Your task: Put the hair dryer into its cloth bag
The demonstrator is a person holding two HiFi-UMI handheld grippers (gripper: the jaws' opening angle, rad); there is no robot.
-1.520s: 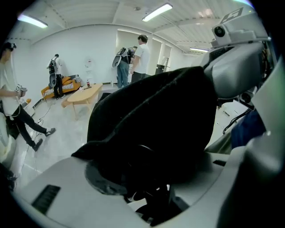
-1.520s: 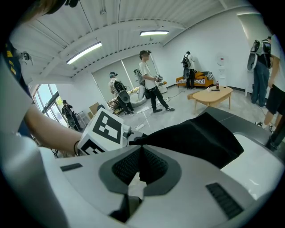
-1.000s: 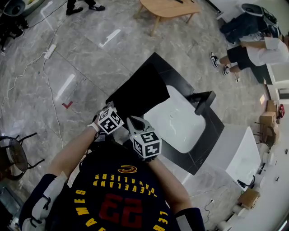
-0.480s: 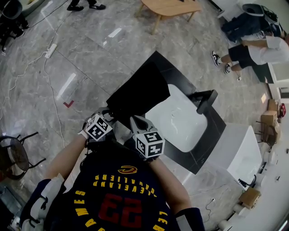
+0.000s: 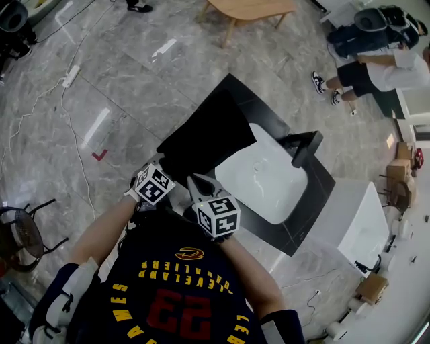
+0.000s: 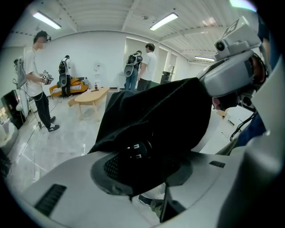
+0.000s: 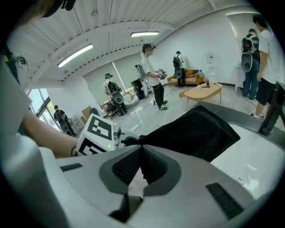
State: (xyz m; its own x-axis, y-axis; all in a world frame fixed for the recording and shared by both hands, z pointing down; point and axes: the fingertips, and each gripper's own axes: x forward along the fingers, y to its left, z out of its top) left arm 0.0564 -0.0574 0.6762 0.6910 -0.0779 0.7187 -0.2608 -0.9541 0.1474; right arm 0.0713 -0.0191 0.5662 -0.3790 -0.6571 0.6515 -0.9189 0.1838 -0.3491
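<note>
- The left gripper (image 6: 144, 167) had swung out to the side, then come back in to the near edge of the cloth bag (image 5: 208, 134). Its fingers (image 6: 62, 182) had just been closing and stood about half apart, clamped on bunched black cloth.
- A round pronged piece (image 6: 136, 149), probably the hair dryer's plug, sat in that cloth. The hair dryer's body could not be seen, so it was likely inside already, or nearly so.
- The right gripper (image 7: 141, 156) had not moved, its fingers (image 7: 187, 178) pressed together on the bag's edge.
- The bag lay on the black desk (image 5: 282, 238), one corner over a white basin (image 5: 265, 178) with a black faucet (image 5: 302, 149).
- Around it were a grey marble floor (image 5: 121, 80), a low wooden table (image 5: 252, 10) and a standing person (image 5: 369, 67).
</note>
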